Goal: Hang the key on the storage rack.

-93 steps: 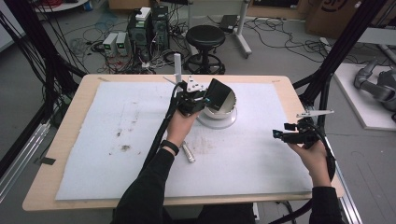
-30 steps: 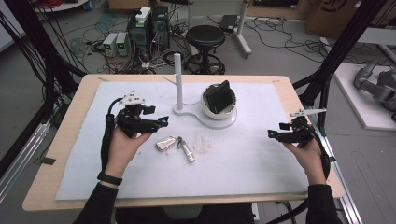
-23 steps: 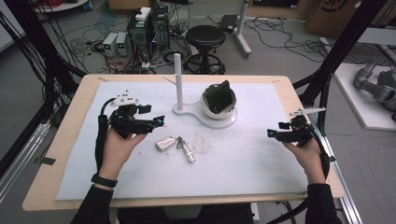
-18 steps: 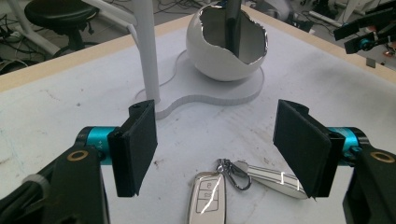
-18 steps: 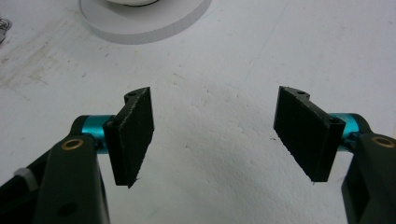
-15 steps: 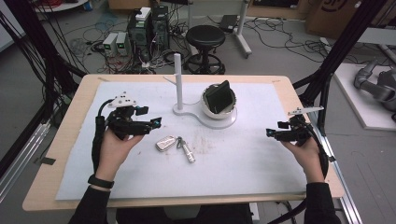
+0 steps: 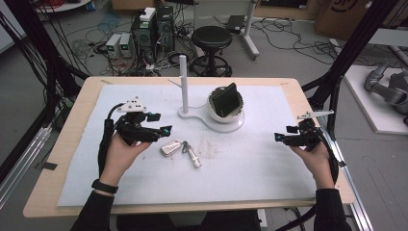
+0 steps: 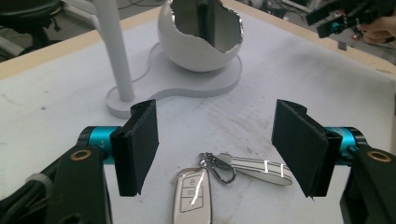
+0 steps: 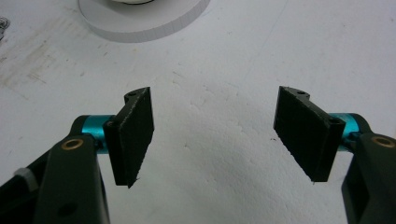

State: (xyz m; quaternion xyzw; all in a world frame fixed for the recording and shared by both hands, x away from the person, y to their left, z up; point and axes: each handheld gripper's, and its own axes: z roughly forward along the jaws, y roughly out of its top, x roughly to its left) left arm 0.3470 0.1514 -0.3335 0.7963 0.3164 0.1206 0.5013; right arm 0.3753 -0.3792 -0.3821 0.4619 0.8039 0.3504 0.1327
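A silver car key fob (image 7: 171, 147) lies on the white mat (image 7: 269, 159), joined by a ring to a small metal bar (image 7: 193, 156). My left gripper (image 7: 159, 123) is open just left of the fob; between its jaws I see the fob (image 8: 191, 193) and the bar (image 8: 261, 168). Behind them a white egg-shaped bowl (image 7: 225, 103) holds a dark phone-like object (image 7: 227, 99), on a white base with an upright post (image 7: 183, 79). My right gripper (image 7: 284, 134) is open at the right side of the mat, over bare mat (image 9: 224, 140).
The post (image 8: 114, 51) and bowl (image 8: 203, 35) stand close ahead of the left gripper. The table's wooden edge (image 7: 72, 120) frames the mat. A stool (image 7: 211, 38), computers and cables sit on the floor beyond the table. Black frame poles rise at both sides.
The left hand has pulled back from the bowl to the left side of the mat, leaving the dark object in the bowl and the key fob on the mat. The right gripper has hardly moved.
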